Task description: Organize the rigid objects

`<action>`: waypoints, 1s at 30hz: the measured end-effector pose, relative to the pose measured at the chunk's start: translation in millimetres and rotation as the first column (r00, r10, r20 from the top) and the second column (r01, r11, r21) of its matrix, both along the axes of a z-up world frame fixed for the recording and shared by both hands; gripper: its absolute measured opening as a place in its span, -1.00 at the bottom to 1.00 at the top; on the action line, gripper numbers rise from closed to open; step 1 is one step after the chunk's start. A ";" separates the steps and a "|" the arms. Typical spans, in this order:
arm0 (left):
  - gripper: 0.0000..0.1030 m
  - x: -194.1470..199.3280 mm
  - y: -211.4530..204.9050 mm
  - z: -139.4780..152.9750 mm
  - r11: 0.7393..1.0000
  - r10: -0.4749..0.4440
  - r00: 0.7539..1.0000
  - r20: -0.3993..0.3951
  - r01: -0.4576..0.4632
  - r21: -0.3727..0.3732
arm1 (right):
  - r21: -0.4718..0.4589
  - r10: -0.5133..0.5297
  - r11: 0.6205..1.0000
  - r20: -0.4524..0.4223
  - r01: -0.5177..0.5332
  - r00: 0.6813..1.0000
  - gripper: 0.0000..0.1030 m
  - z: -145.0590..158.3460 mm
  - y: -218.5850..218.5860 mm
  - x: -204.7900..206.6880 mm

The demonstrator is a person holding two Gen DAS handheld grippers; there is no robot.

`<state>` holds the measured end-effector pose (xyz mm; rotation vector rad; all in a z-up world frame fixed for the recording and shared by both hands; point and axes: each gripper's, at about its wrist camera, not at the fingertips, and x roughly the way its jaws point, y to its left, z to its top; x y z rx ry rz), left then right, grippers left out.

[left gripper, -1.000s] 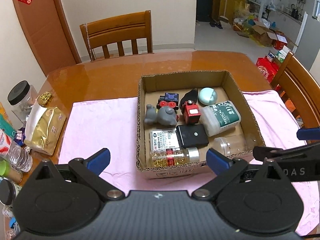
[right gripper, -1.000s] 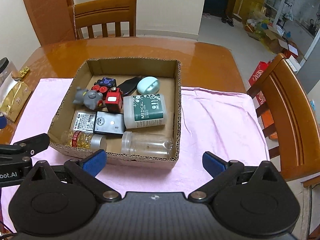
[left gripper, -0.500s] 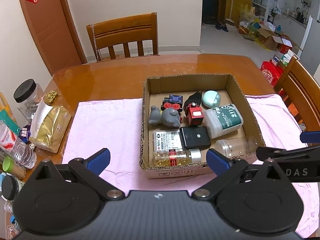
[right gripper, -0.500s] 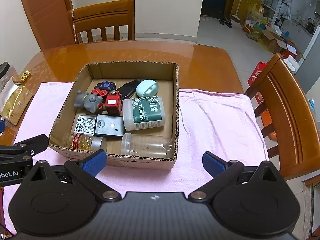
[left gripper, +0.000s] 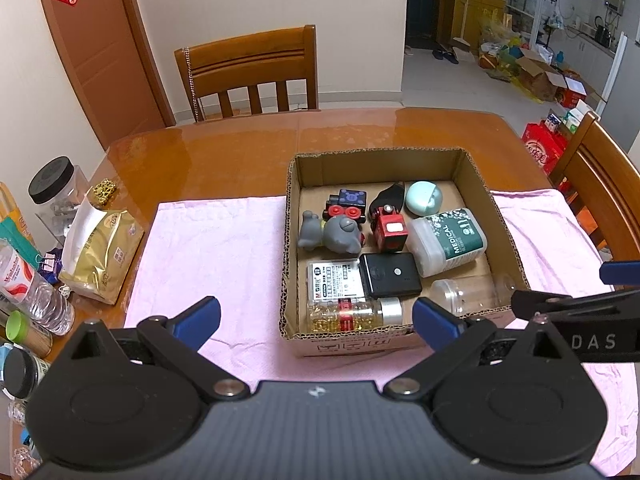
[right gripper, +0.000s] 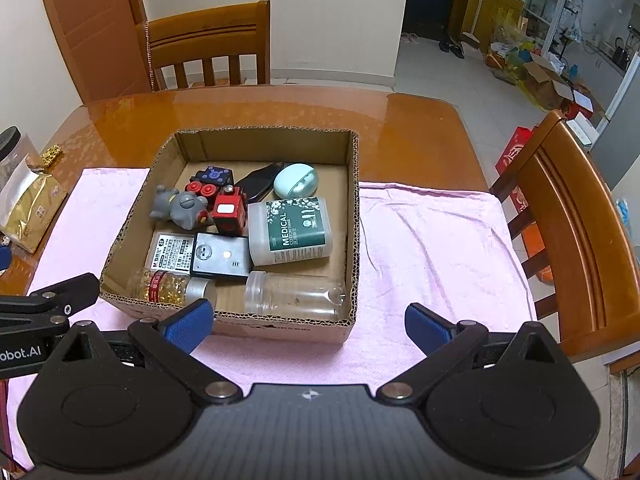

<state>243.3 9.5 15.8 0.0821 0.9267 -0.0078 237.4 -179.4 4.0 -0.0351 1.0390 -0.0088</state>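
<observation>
Left wrist: left gripper [left gripper: 316, 318] spread, holding nothing, above pink cloth [left gripper: 208, 248] near box [left gripper: 376, 162]; box on cloth holds toys, 3 bottles, black case | Right wrist: right gripper [right gripper: 308, 320] spread, empty, at box [right gripper: 354, 216] near edge; clear bottle [right gripper: 294, 294] lies along near wall.

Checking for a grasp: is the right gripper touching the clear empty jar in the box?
Apart. In the right wrist view the right gripper is open, its blue pads outside the cardboard box, whose front wall stands between them and the clear jar.
</observation>
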 end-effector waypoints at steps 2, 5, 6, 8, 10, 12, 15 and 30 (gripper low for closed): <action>0.97 0.0 0.1 -0.1 1.000 0.000 1.000 0.001 0.000 0.002 | -0.001 -0.002 1.000 0.002 0.002 1.000 1.00 0.3 -0.6 0.3; 0.97 0.4 -0.3 -0.1 1.000 -0.001 1.000 0.001 0.001 0.002 | -0.001 -0.003 1.000 0.003 0.003 1.000 1.00 0.4 -1.1 0.8; 0.97 0.7 -0.8 0.0 1.000 0.000 1.000 0.001 0.000 0.002 | -0.001 -0.001 1.000 0.003 0.001 1.000 1.00 0.4 -1.1 1.0; 0.97 1.1 -1.0 -0.4 1.000 0.002 1.000 -0.001 -0.002 0.004 | -0.004 -0.001 1.000 0.004 0.001 1.000 1.00 0.4 -1.4 1.7; 0.97 1.6 -1.6 -1.3 1.000 0.004 1.000 -0.004 -0.004 0.005 | -0.002 -0.001 1.000 0.003 0.001 1.000 1.00 0.3 -1.6 1.9; 0.97 1.9 -1.8 -1.8 1.000 0.004 1.000 -0.007 -0.004 0.005 | -0.003 -0.001 1.000 0.004 0.001 1.000 1.00 0.4 -1.8 2.3; 0.97 2.3 -2.1 -2.9 1.000 0.004 1.000 -0.011 -0.004 0.006 | -0.003 0.000 1.000 0.003 0.000 1.000 1.00 0.4 -2.6 3.3; 0.97 2.1 -2.9 -3.1 1.000 0.003 1.000 -0.012 -0.003 0.004 | -0.009 0.006 1.000 0.005 -0.006 1.000 1.00 1.2 -1.4 4.1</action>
